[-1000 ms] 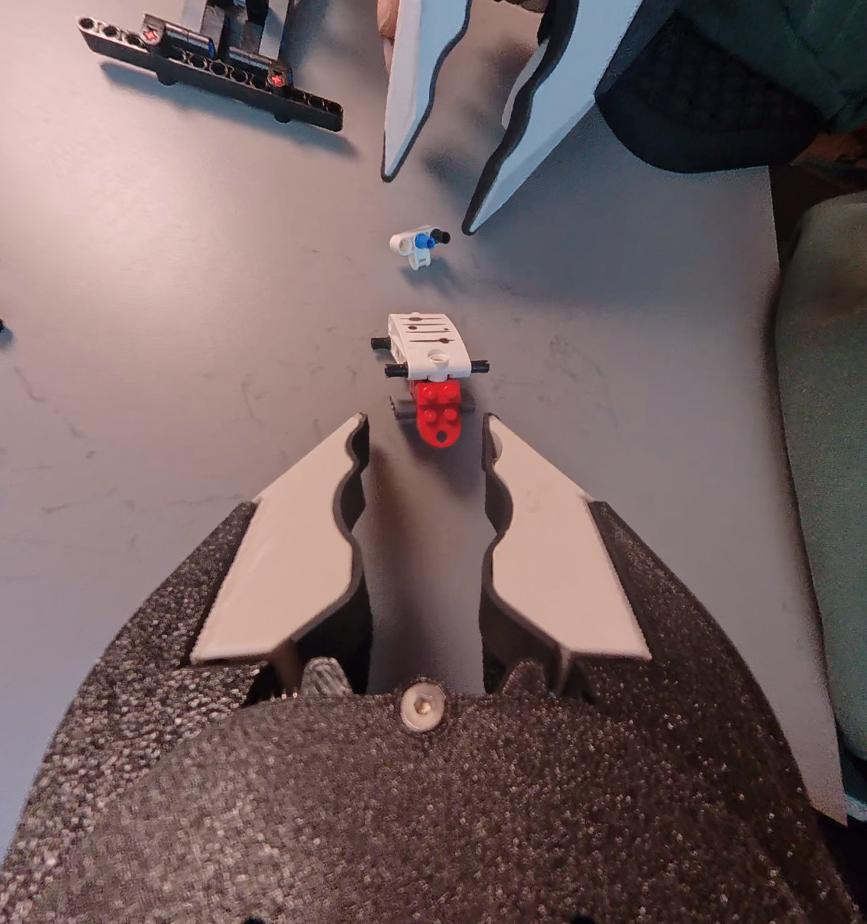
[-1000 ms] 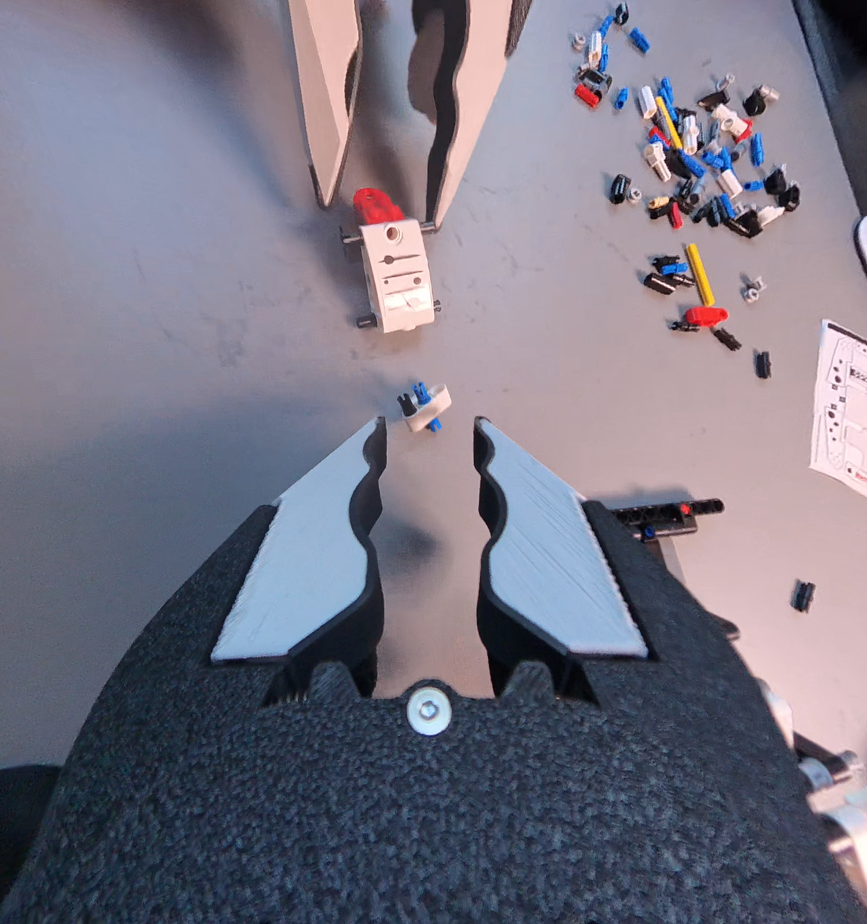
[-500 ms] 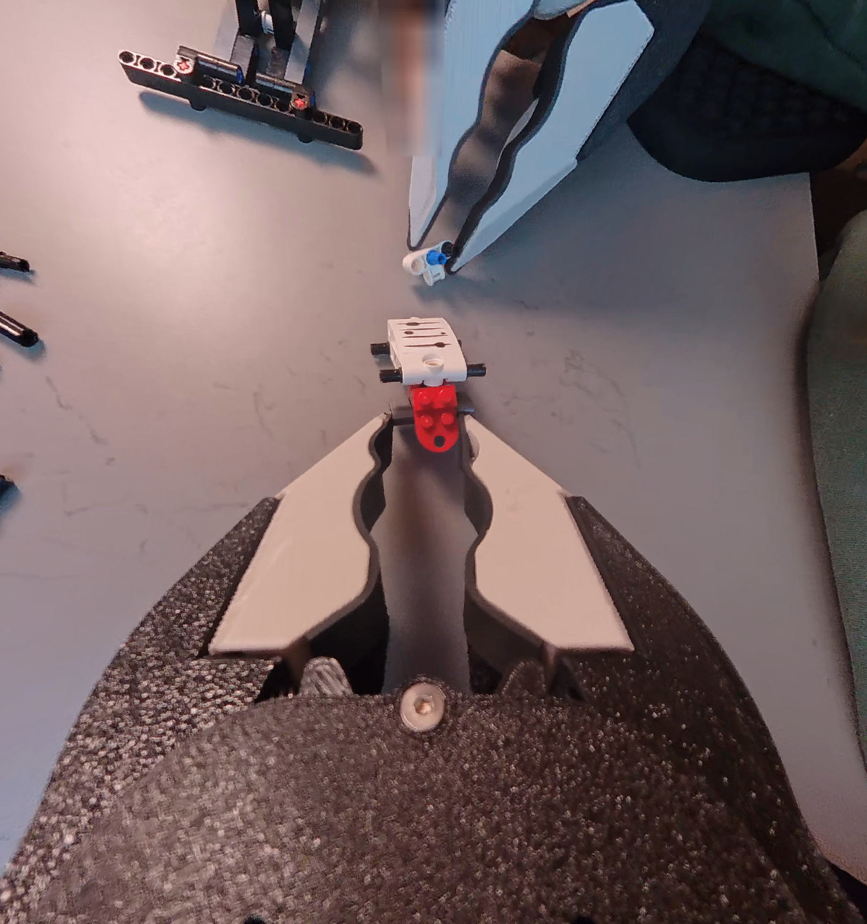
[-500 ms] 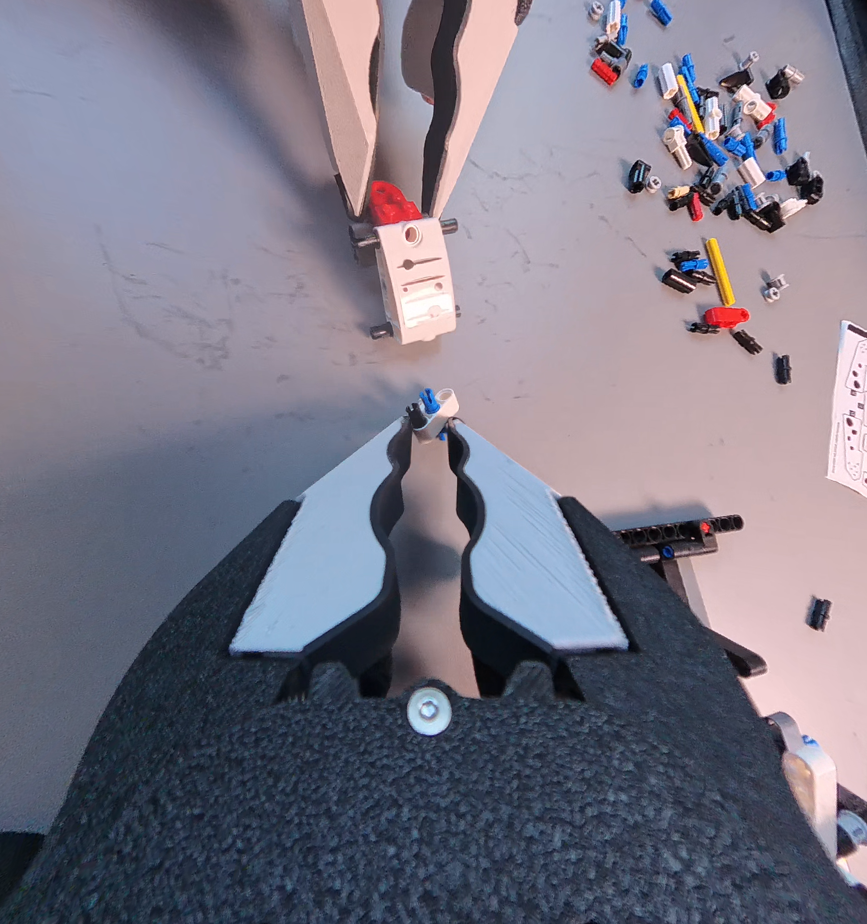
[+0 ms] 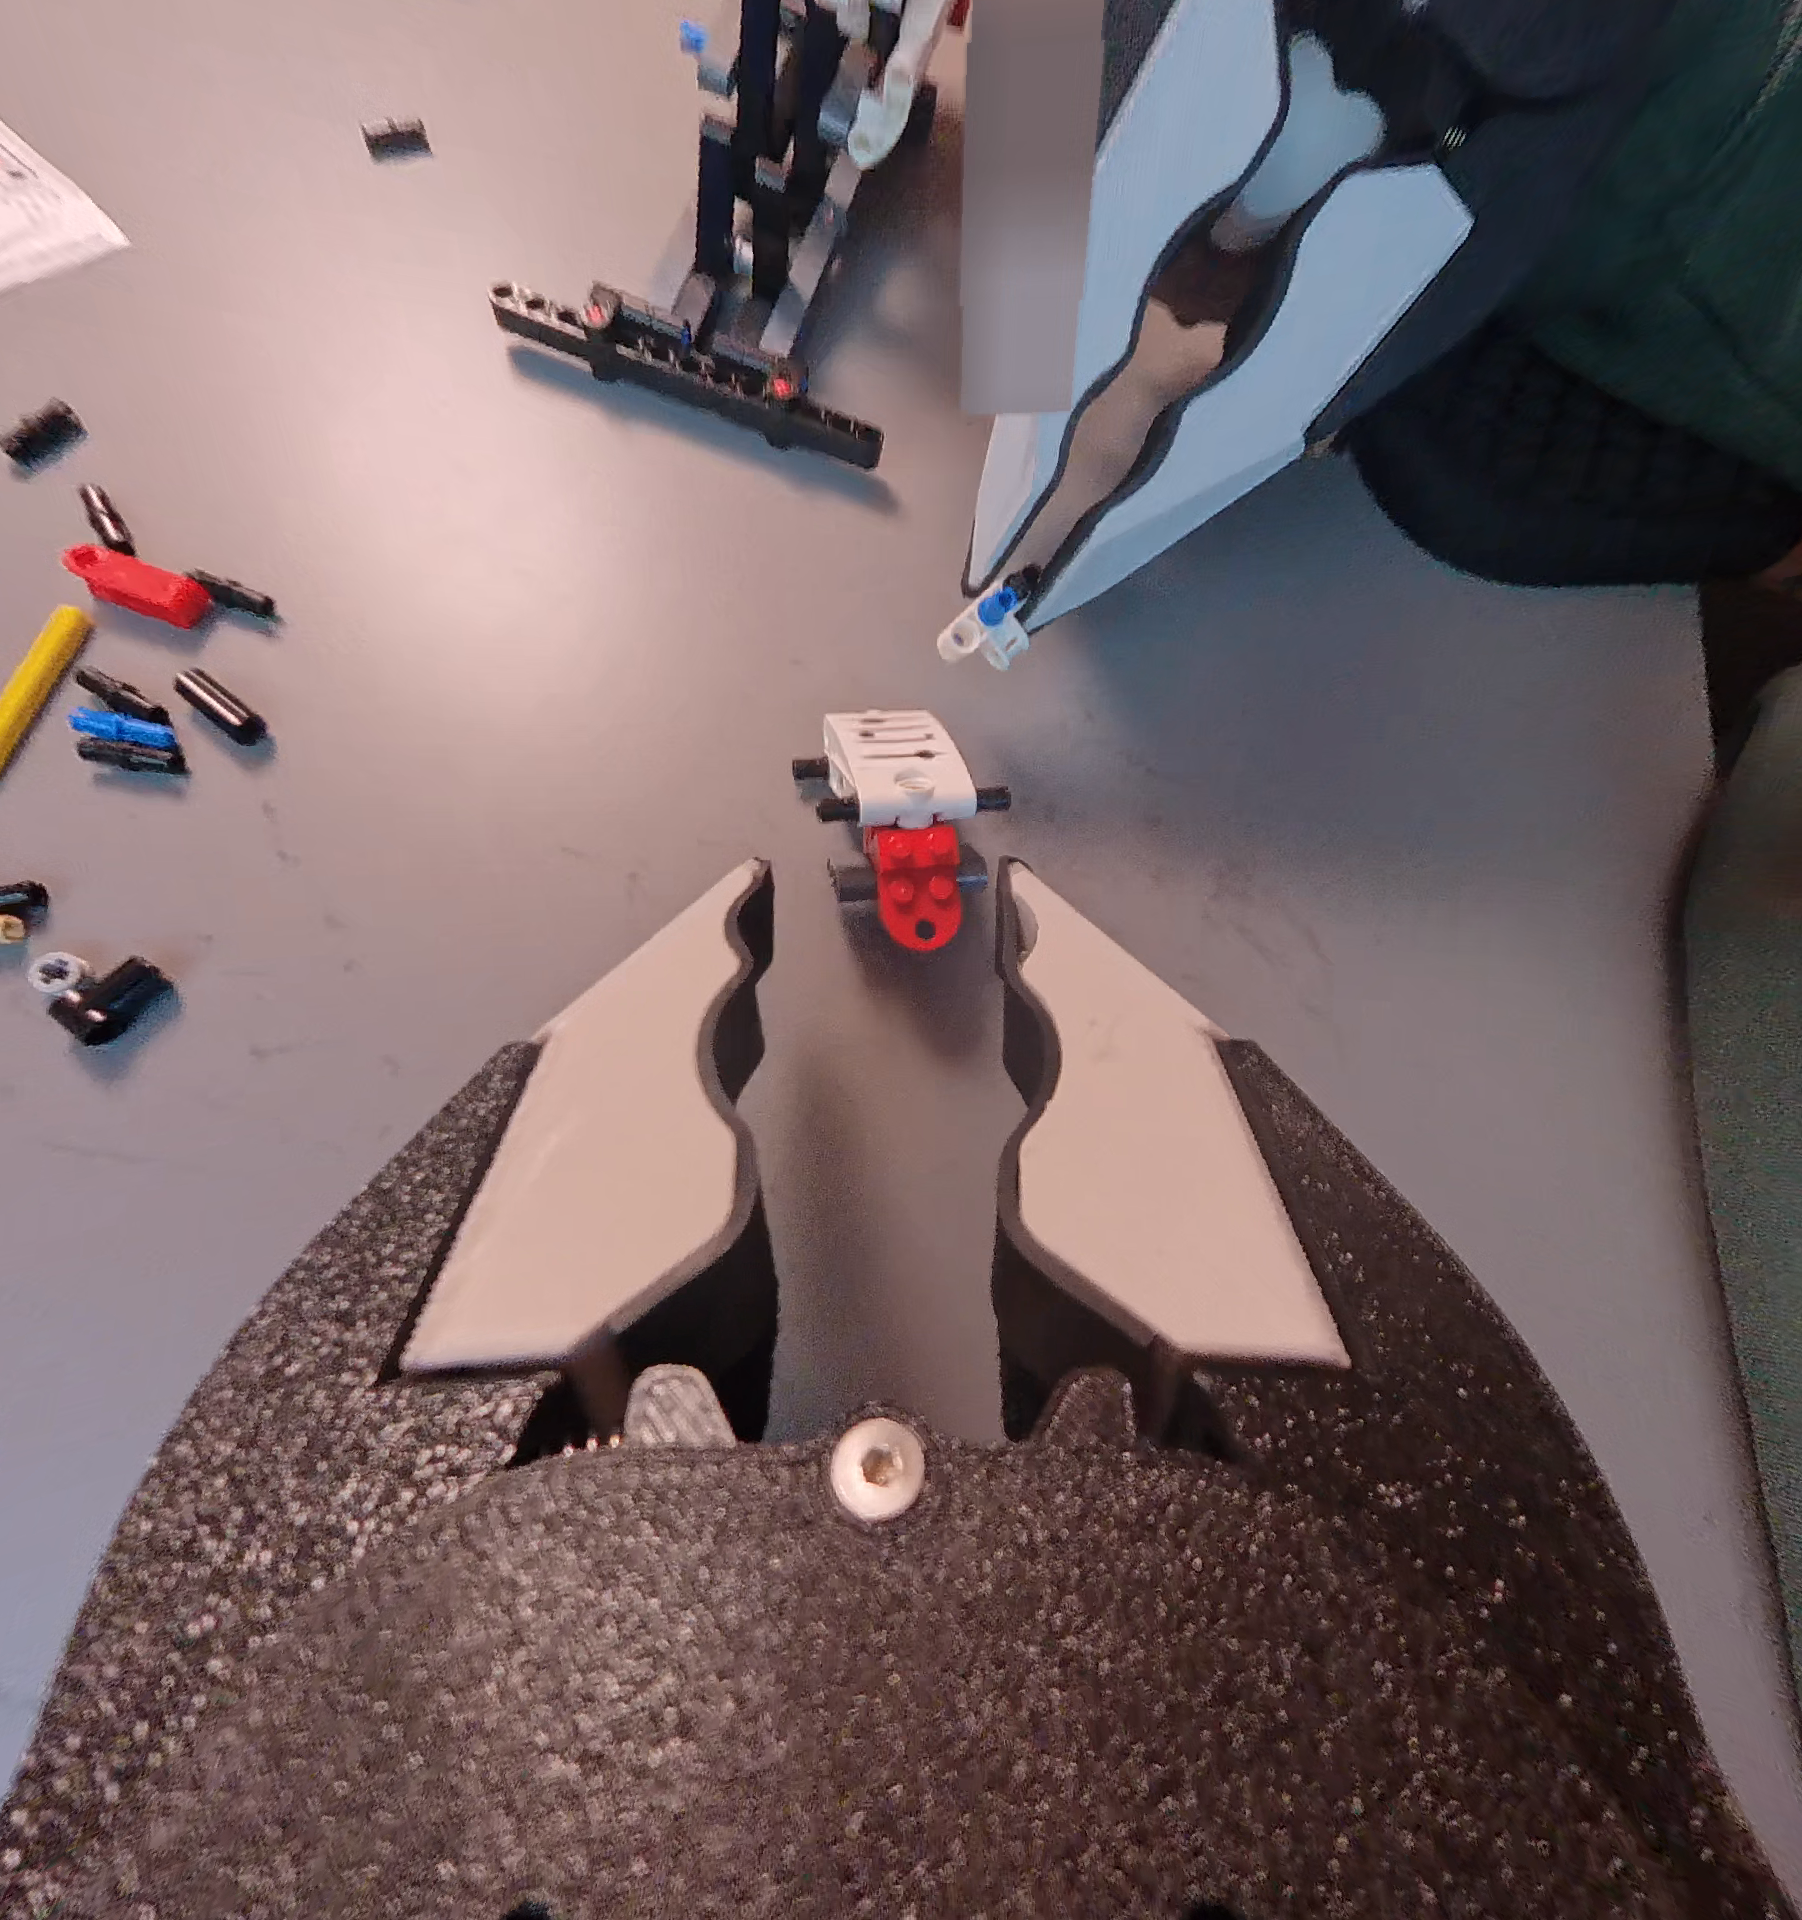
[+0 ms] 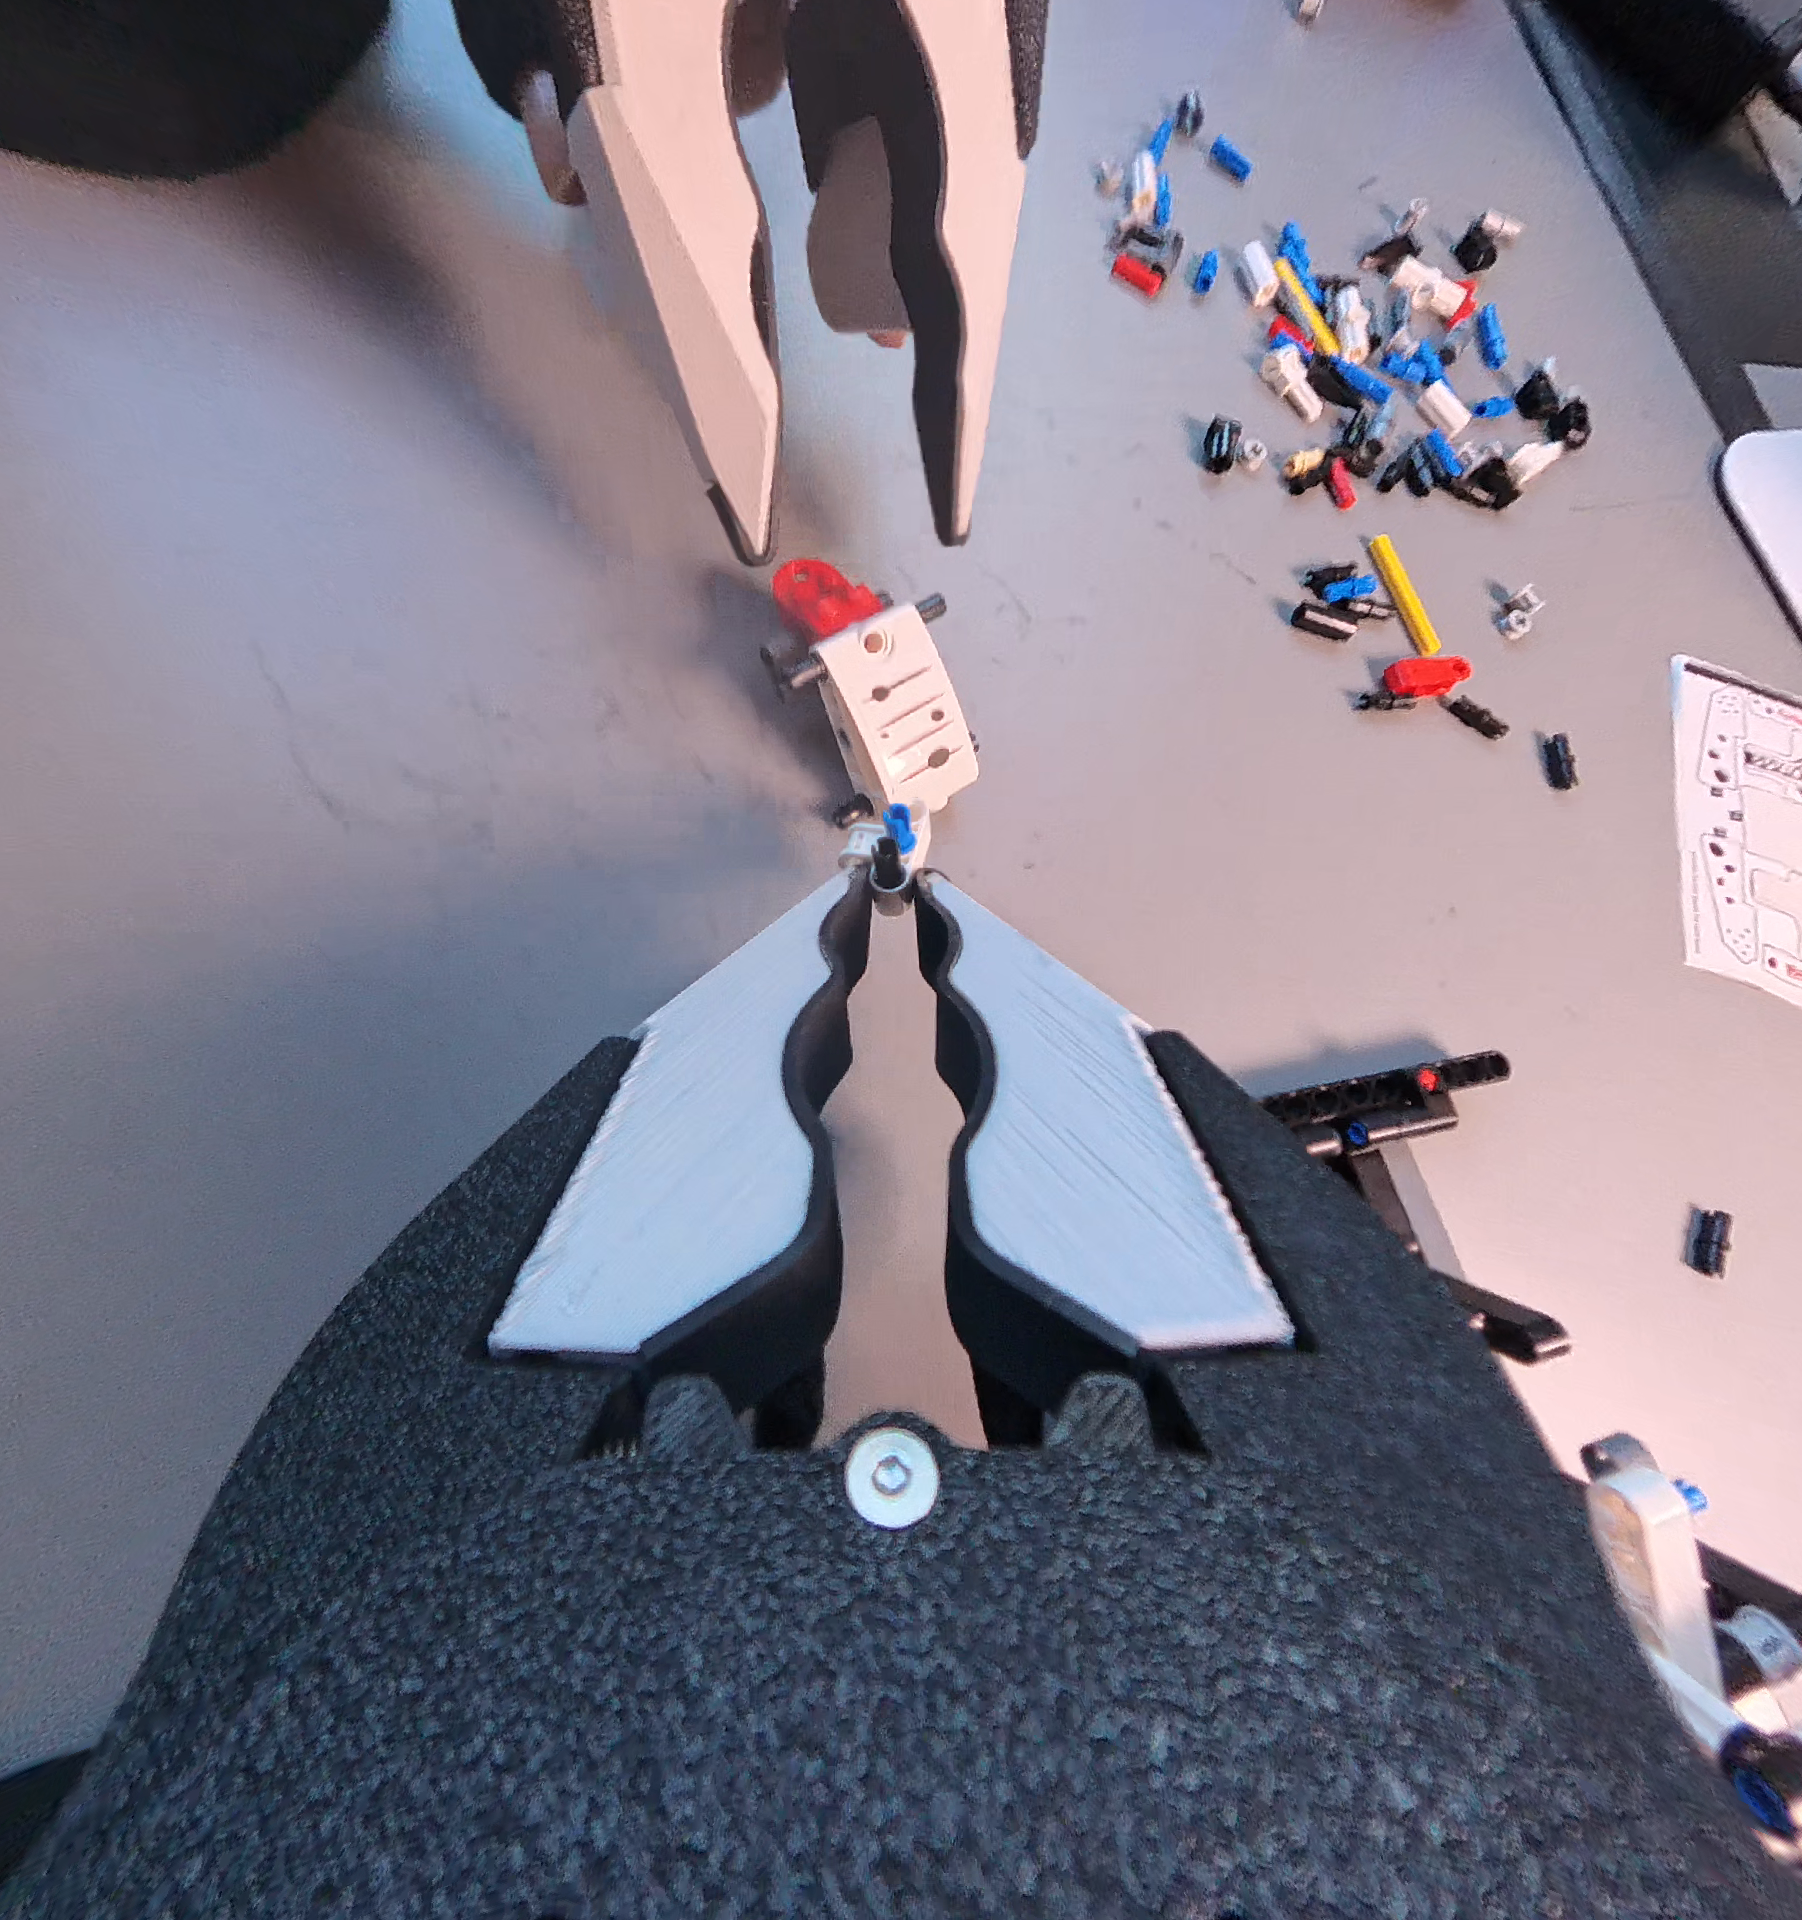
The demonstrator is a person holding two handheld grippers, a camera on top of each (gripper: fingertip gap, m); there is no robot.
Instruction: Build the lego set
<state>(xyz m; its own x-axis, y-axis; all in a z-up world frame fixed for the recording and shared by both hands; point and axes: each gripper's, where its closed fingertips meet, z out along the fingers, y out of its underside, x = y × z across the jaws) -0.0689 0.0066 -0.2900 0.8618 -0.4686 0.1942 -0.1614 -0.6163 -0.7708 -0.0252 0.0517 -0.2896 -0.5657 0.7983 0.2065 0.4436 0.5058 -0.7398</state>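
Grey counter [image 5: 461,540] bearing a partly built plastic brick set. Left claw [image 5: 884,894], grey-faced fingers on a black textured body, is released: its two tips stand apart on either side of the red studded end of a small white-and-red brick assembly with black pins [image 5: 902,821], without touching it. The assembly lies flat on the counter, white slotted plate pointing away from the left claw.

Right claw [image 6: 886,883], white-faced fingers on a black body, is clenched on a small white connector piece carrying a blue pin and a black pin [image 6: 884,847]; the piece is gripped at the very fingertips and sits just beside the white end of the assembly [image 6: 892,707]. Whether the connector touches the assembly cannot be told.

In the left wrist view the right claw [image 5: 1016,613] enters from the upper right, the connector [image 5: 983,634] at its tip. A long black perforated beam with upright black struts [image 5: 689,358] stands farther off. Loose small pins and connectors in blue, black, white, red and yellow [image 6: 1385,364] lie scattered well apart from the assembly. A printed white instruction sheet [image 6: 1770,831] lies at the counter's edge.
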